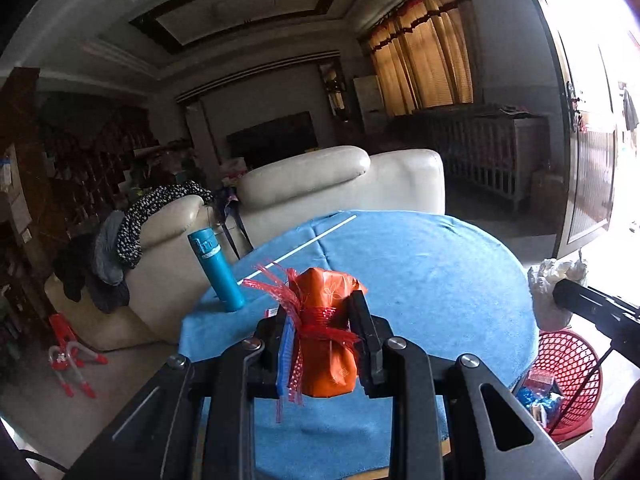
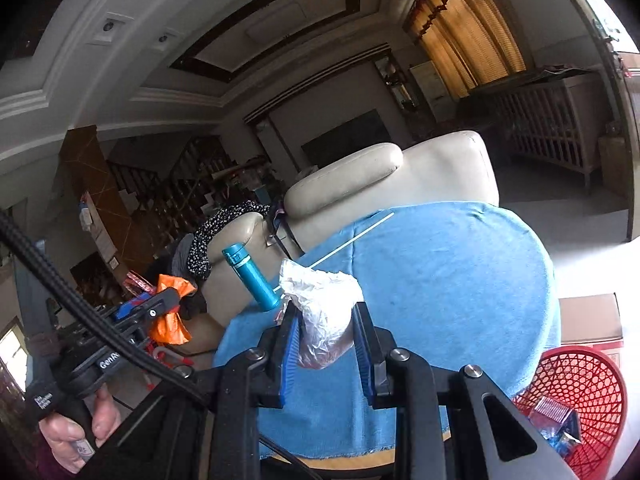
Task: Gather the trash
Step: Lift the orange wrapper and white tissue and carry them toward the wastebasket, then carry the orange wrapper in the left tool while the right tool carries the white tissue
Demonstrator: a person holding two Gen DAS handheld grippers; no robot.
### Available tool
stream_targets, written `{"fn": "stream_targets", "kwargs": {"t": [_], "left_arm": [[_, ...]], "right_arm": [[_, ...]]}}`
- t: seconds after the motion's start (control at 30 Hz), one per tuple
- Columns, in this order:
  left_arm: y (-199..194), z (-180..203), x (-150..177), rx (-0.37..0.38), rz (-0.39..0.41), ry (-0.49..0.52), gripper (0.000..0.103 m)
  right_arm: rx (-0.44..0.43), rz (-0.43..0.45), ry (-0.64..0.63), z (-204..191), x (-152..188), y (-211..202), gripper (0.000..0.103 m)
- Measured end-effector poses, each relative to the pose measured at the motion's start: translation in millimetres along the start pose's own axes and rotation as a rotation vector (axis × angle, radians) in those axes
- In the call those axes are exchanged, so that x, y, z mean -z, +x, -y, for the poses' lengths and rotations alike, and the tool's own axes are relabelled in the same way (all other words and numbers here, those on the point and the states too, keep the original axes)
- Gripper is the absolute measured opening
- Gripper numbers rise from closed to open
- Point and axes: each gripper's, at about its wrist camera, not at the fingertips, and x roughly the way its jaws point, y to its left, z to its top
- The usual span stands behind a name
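Note:
My left gripper (image 1: 320, 312) is shut on an orange wrapper (image 1: 326, 320) bundled with red plastic netting, held above the blue-covered round table (image 1: 420, 272). My right gripper (image 2: 325, 312) is shut on a crumpled clear plastic bag (image 2: 322, 304), also lifted over the table. The left view catches the right gripper's tip with that bag (image 1: 550, 292) at the table's right edge. In the right view the left gripper with the orange wrapper (image 2: 170, 312) shows at the left, a hand (image 2: 80, 428) on its handle. A red mesh basket (image 2: 576, 400) stands on the floor at the right, with some wrappers in it.
A teal bottle (image 1: 218, 270) stands upright near the table's left edge. A thin white straw (image 1: 300, 250) lies across the far side of the cloth. A cream sofa (image 1: 340, 184) with clothes draped on it sits behind the table. A cardboard box (image 2: 592, 316) stands beyond the basket.

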Motion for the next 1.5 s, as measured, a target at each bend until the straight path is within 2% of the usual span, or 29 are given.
{"fn": "stream_targets", "kwargs": {"t": [0.5, 0.67, 1.1, 1.5], "left_arm": [[-15, 26, 2, -0.037, 0.052, 0.019, 0.028], [-11, 20, -1, -0.042, 0.041, -0.008, 0.028], [-16, 24, 2, -0.054, 0.052, -0.015, 0.028], [-11, 30, 7, -0.042, 0.029, -0.010, 0.028]], "right_arm": [[-0.004, 0.044, 0.004, 15, 6, -29, 0.027], [-0.006, 0.035, 0.000, 13, 6, -27, 0.027], [-0.009, 0.044, -0.007, 15, 6, -27, 0.027], [-0.013, 0.030, -0.018, 15, 5, -22, 0.027]]}}
